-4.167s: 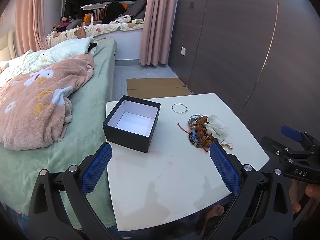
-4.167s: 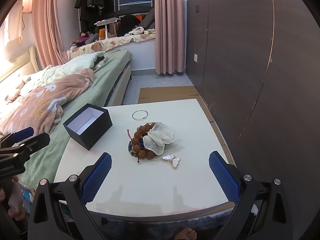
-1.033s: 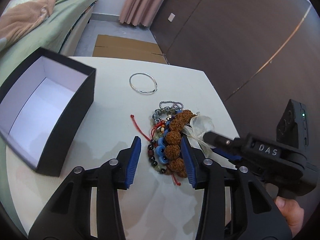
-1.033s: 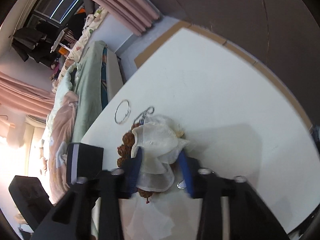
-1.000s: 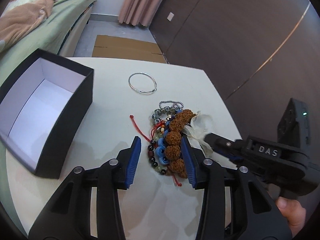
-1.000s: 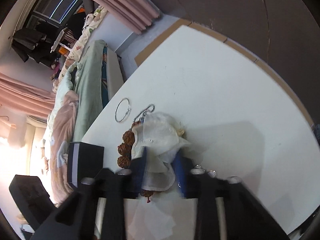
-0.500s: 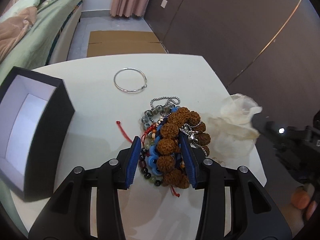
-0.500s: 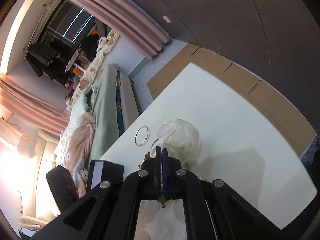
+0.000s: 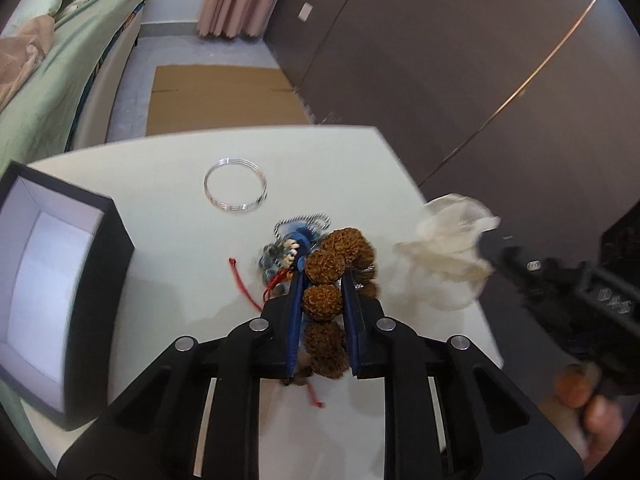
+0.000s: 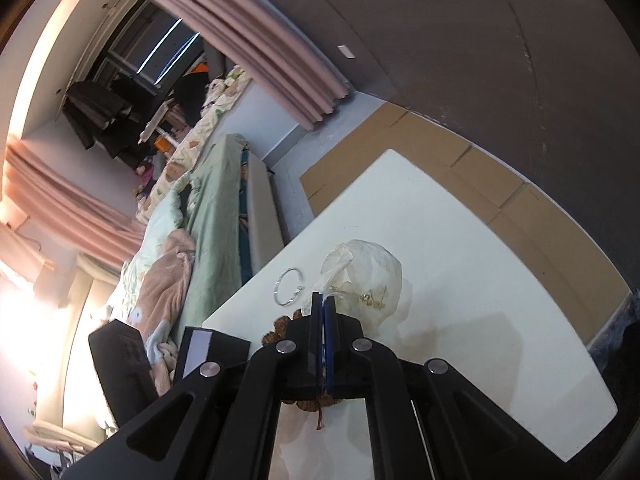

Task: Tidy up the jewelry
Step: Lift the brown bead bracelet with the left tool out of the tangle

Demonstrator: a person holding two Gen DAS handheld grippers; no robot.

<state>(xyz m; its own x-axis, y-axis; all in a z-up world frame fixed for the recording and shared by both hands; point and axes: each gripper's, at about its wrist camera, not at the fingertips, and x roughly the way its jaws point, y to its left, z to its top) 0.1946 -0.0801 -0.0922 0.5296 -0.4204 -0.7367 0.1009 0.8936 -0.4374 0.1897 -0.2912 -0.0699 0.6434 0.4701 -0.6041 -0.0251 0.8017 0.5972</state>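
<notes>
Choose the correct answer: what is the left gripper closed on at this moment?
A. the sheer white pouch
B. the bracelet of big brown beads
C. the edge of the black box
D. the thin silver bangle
B. The left gripper has its blue pads pressed on both sides of the bracelet of big brown beads, while the silver bangle lies apart on the table and the right gripper pinches the white pouch.

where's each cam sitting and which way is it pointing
Left wrist: rides the left gripper, looking down its fingers at the brown bead bracelet they clamp; the person's right hand shows.
Right wrist: rides the right gripper, rolled sideways over the table, shut on the sheer pouch.
Shared: pouch, silver bangle, black box.
</notes>
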